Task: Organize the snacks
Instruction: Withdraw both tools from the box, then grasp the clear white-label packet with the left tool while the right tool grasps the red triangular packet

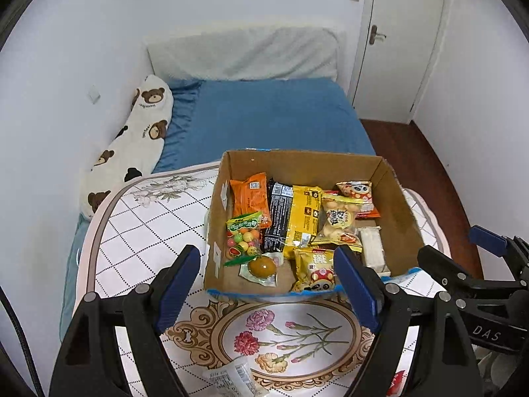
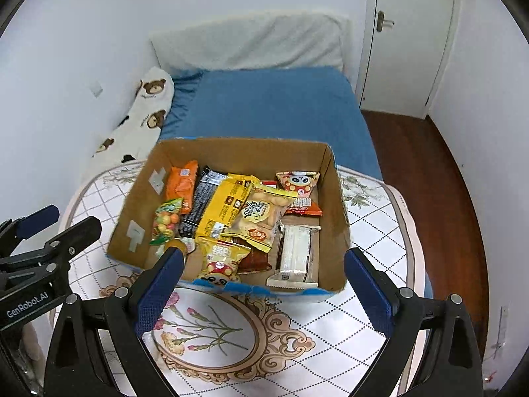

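A: Where are the snacks now?

B: Almost all are in the cardboard box (image 1: pixel 401 213) on the small table (image 1: pixel 139 218) with the flower cloth. At the left side I see an orange packet (image 1: pixel 248 197) and, below it, a bag of round coloured candies (image 1: pixel 242 239). Beside them lie a black bar (image 1: pixel 277 218) and a long yellow packet (image 1: pixel 304 215).

A: And on the right side of the box?

B: A clear bag of biscuits (image 1: pixel 339 225) lies on top, partly over the yellow packet. Behind it stands a small panda packet (image 1: pixel 357 190), and a white wrapped bar (image 2: pixel 296 254) lies flat near the right wall. Near the front edge are a small yellow bag (image 1: pixel 314 266) and a sealed brown egg (image 1: pixel 262 267).

A: Is anything outside the box?

B: Yes — one clear wrapper (image 1: pixel 231 377) lies on the cloth in front, near the table's edge.

A: What do the grippers do?

B: The left gripper (image 1: pixel 267 292) is above the cloth in front of the box, its blue pads spread apart, with nothing between them. The right gripper (image 2: pixel 264 294) is just beside it, also spread wide and empty — neither touches the box. Behind the table is a bed (image 1: pixel 274 115) with a blue sheet.
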`<state>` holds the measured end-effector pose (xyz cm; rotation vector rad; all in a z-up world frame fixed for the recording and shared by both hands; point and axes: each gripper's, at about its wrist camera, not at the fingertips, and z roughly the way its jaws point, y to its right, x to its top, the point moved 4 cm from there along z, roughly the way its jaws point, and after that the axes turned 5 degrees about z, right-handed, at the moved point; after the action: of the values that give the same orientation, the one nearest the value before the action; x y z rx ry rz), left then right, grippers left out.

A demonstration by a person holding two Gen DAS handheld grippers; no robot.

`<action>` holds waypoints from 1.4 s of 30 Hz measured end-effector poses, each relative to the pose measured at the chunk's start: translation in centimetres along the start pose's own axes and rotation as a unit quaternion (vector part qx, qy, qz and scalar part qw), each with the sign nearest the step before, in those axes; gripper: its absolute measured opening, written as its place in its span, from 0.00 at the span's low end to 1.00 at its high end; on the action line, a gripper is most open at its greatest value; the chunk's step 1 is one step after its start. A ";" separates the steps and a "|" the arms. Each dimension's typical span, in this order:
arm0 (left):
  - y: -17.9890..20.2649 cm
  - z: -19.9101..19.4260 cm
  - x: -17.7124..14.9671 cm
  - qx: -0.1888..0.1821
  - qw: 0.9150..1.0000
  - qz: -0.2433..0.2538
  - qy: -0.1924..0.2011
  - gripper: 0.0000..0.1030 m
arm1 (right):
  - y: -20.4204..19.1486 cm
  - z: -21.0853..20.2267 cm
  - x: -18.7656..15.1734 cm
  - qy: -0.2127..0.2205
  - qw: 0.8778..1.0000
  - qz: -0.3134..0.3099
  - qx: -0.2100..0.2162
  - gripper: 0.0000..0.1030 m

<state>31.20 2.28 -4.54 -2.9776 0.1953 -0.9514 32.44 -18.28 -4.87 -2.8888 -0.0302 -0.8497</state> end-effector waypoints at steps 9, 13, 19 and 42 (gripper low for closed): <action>0.2 -2.4 -3.7 -0.004 1.000 -0.009 0.000 0.80 | 0.2 -2.9 -4.6 -0.012 0.999 0.026 0.036 0.96; -0.6 -1.7 -7.5 0.007 0.999 -0.018 -0.027 0.80 | 2.4 -1.7 -9.3 -0.061 0.995 0.065 0.044 0.96; -2.8 3.3 -15.4 0.032 0.991 -0.032 -0.124 0.80 | 7.1 2.0 -16.9 -0.144 0.982 0.124 0.020 0.96; -7.1 10.3 -25.9 -0.026 0.944 -0.161 -0.288 0.80 | 4.4 12.6 -28.6 -0.272 0.951 0.140 0.043 0.53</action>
<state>17.01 12.21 -27.53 -3.2318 -0.2843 -0.0380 15.42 -20.48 -31.34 -2.8477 0.2730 0.0067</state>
